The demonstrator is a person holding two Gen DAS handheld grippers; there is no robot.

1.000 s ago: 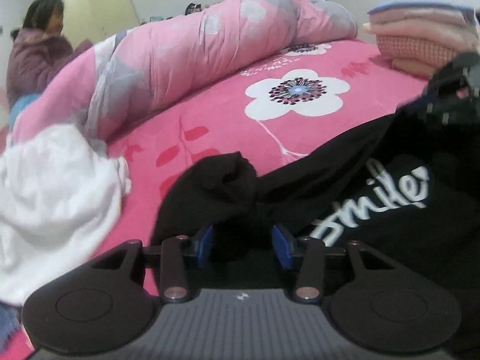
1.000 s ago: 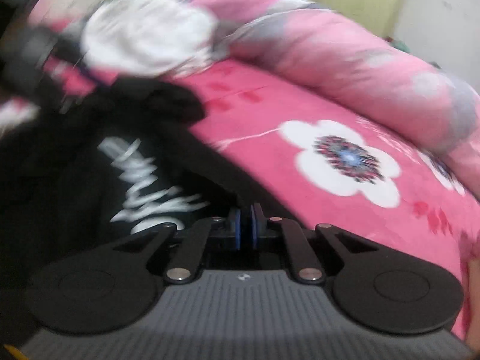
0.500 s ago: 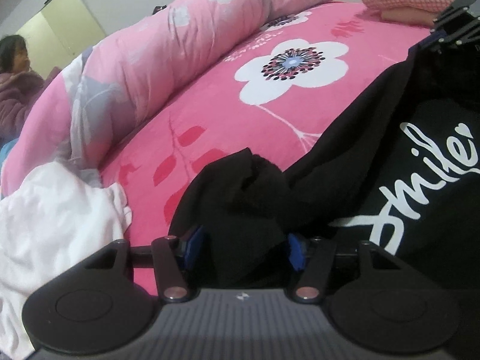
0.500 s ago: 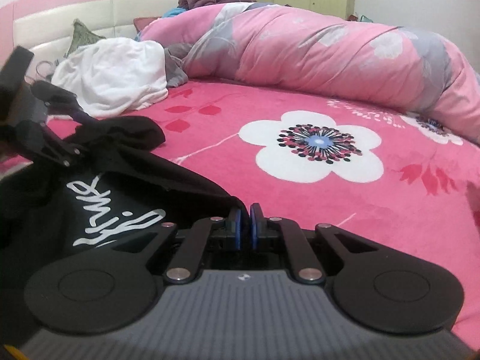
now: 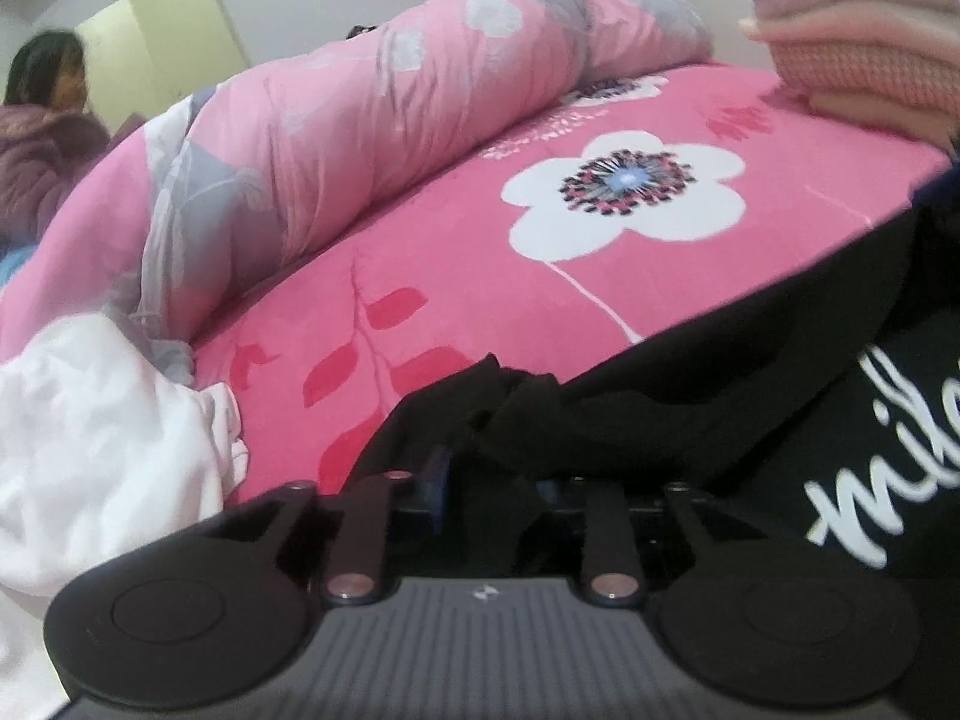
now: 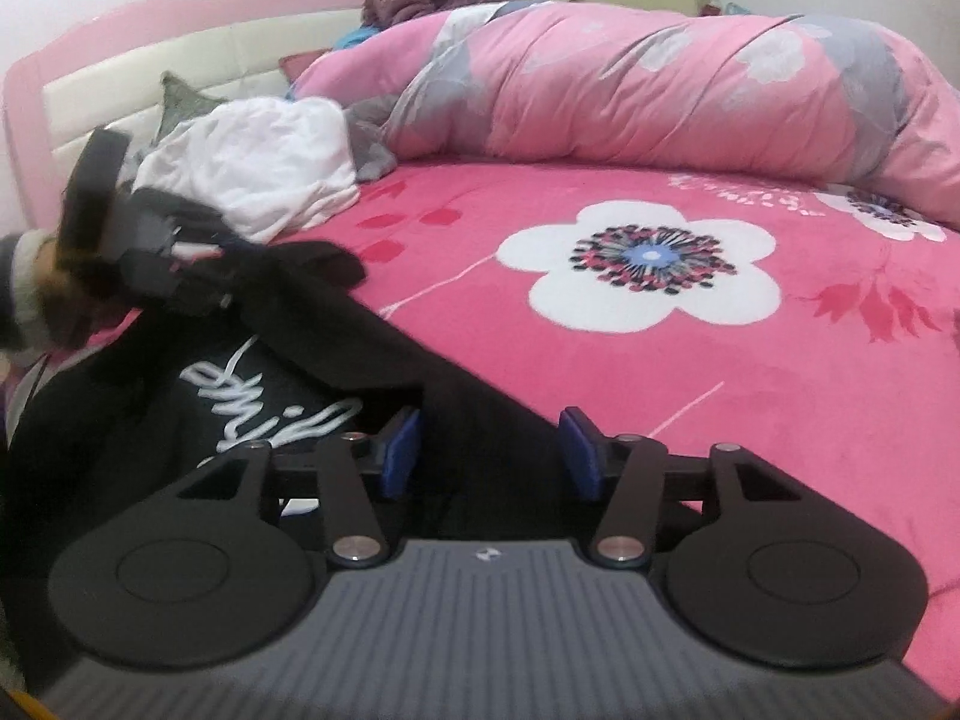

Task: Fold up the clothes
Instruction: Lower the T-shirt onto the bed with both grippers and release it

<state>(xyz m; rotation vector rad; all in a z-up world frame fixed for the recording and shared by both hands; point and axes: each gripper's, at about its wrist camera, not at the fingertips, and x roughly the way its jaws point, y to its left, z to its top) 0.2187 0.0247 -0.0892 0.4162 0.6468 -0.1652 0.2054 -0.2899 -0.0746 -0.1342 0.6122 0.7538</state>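
A black shirt (image 5: 690, 420) with white lettering (image 5: 870, 510) lies crumpled on the pink flowered bedsheet (image 5: 420, 240). My left gripper (image 5: 495, 480) is closing, and its jaws squeeze a bunched black sleeve that fills the gap between them. In the right wrist view that same gripper (image 6: 198, 264) sits at the left in a person's hand, on the shirt's (image 6: 288, 324) far corner. My right gripper (image 6: 490, 450) is opening. Its blue pads (image 6: 402, 450) stand apart, with a fold of black cloth lying loose between them.
A white garment (image 5: 102, 432) is heaped at the left beside a rolled pink quilt (image 5: 360, 138). Folded pink clothes (image 5: 858, 48) are stacked at the far right. A person in a purple jacket (image 5: 36, 138) sits behind the quilt. The headboard (image 6: 150, 78) is at the left.
The left jaws have narrowed onto the bunched black sleeve after standing wider. The right jaws, shut before, now stand apart over the black cloth. Both hands have shifted a little.
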